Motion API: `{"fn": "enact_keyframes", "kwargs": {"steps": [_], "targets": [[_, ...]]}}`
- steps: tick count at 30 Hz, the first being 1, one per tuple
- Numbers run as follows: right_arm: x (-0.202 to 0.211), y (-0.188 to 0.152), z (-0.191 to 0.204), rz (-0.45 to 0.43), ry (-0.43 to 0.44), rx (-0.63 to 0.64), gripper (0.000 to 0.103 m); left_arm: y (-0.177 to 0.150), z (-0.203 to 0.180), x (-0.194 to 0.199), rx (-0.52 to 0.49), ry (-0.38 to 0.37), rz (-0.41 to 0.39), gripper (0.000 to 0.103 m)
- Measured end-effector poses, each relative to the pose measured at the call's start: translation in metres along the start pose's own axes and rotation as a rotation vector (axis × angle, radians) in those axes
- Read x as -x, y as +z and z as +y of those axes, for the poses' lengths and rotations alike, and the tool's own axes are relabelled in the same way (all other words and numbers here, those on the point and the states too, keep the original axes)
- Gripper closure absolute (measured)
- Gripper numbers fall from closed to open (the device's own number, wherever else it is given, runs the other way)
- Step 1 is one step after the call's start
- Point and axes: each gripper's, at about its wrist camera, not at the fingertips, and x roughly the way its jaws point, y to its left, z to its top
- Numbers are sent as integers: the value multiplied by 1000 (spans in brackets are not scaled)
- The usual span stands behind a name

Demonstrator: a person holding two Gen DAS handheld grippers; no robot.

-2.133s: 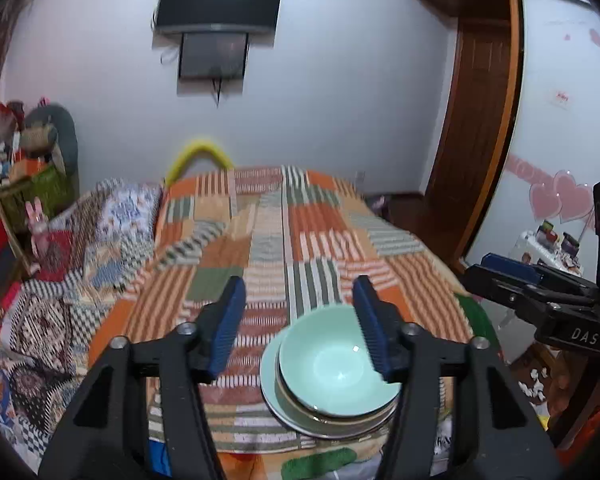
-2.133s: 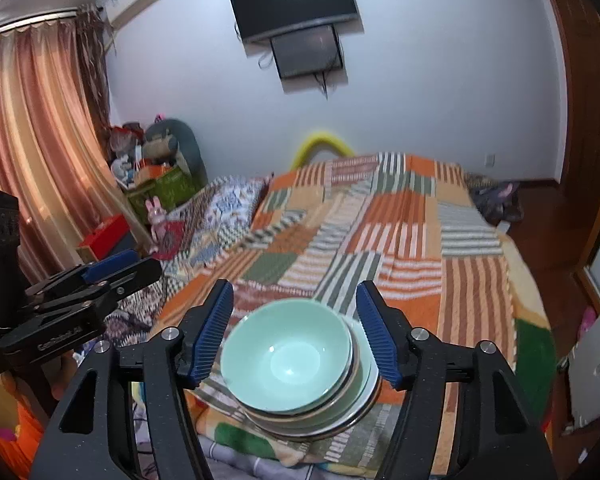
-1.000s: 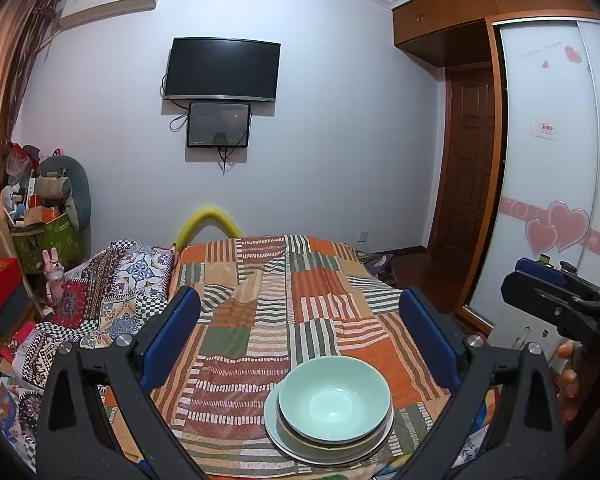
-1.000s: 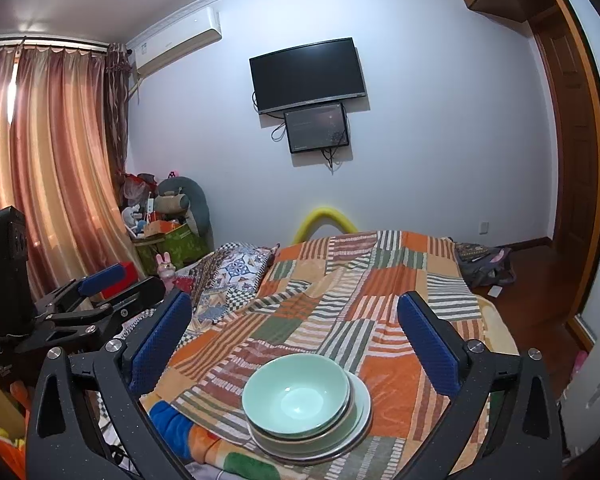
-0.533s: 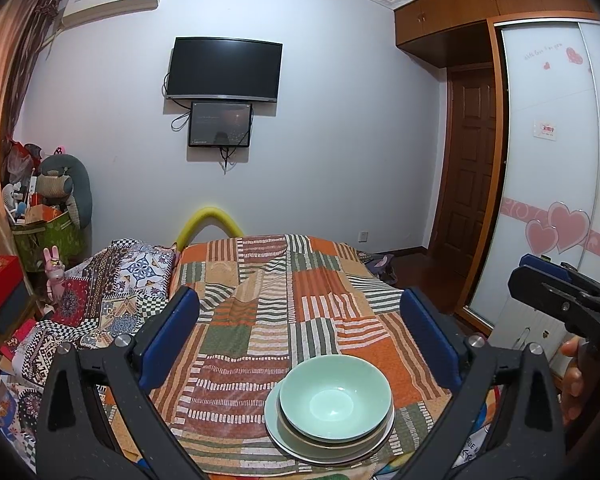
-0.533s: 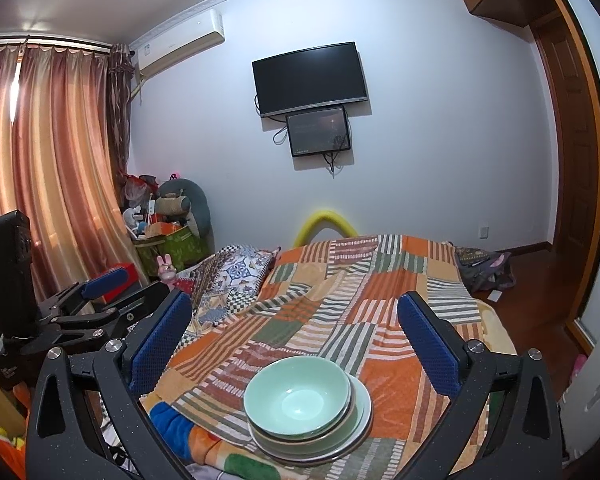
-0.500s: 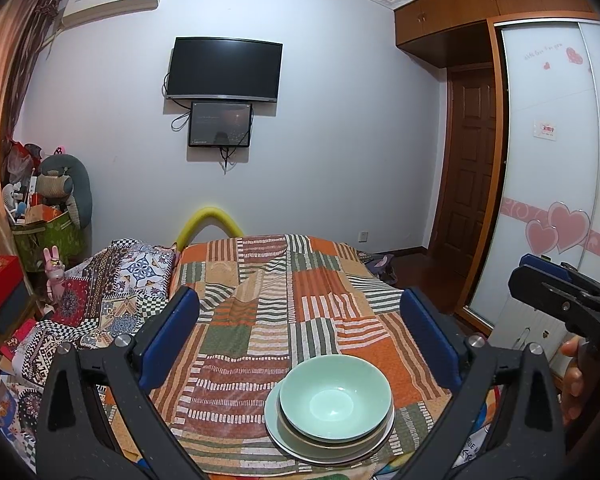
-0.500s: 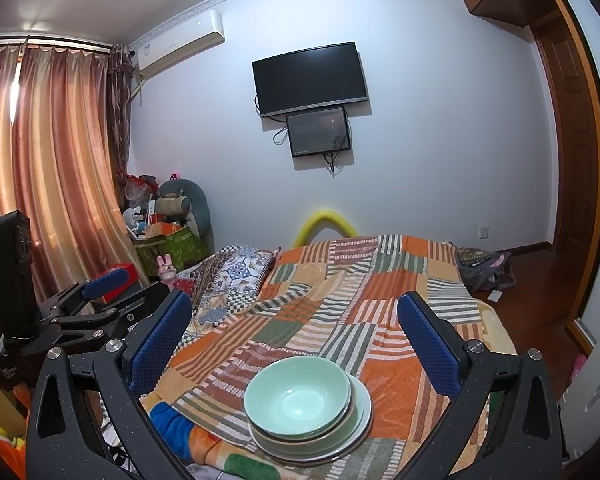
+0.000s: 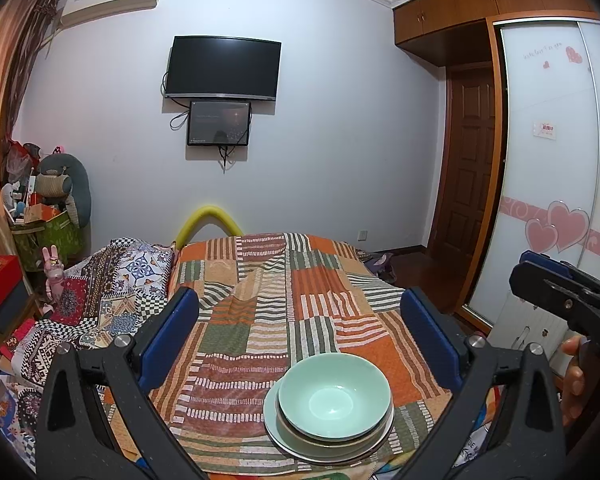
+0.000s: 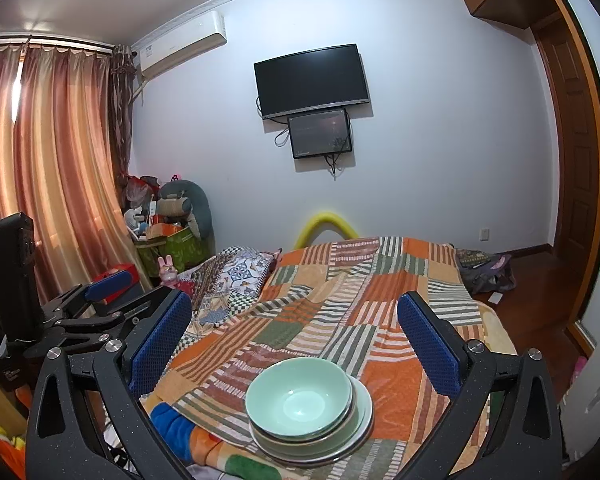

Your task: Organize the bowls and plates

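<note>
The left gripper (image 9: 300, 340) has its jaws spread wide with nothing between the blue pads (image 9: 168, 336), and it hangs above the near end of a bed covered by a patchwork blanket (image 9: 260, 320) of orange, green and striped squares. Below the gap between its jaws, a little toward the right-hand jaw, sits the stack of dishes: a pale green bowl (image 9: 334, 396) nested upright on top of further bowls whose rims show beneath it, all resting on a pale green plate (image 9: 276, 424) that lies flat on the blanket near the bed's front edge. Neither pad touches the stack. The right gripper (image 10: 294, 340) is likewise wide open and empty, held clear above the same stack, which from this side lies low between its jaws, roughly centred, with the bowl (image 10: 298, 400) uppermost and the plate (image 10: 366, 408) showing as a rim on the right-hand jaw's side. Each gripper appears at the edge of the other's view: the right one at the far right of the left wrist view with a hand (image 9: 574, 376) on it, the left one at the far left of the right wrist view. Beyond both sets of jaws, past the far end of the bed, a dark television (image 9: 224, 68) hangs on the pale wall with a smaller screen (image 9: 219, 123) mounted just under it. A yellow foam arch (image 9: 208, 224) rises at the bed's far edge.
</note>
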Motion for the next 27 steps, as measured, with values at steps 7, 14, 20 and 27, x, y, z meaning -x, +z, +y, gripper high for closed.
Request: {"fn": "enact_keyframes", "kwargs": {"steps": [7,14,20,27], "targets": [[-1,0,0,0,0,1,0,-1,0,-1,1,-3,2,1],[-1,-1,1,1,-2,4,0,0,1,-2,5,-10,2,0],[-1,-2,2,2,-2,6,0,-1,0,-3,1,-19,2,0],[-2,-2,2,3,-2,8,0,-2,1,-4,7,-35,6,0]]}}
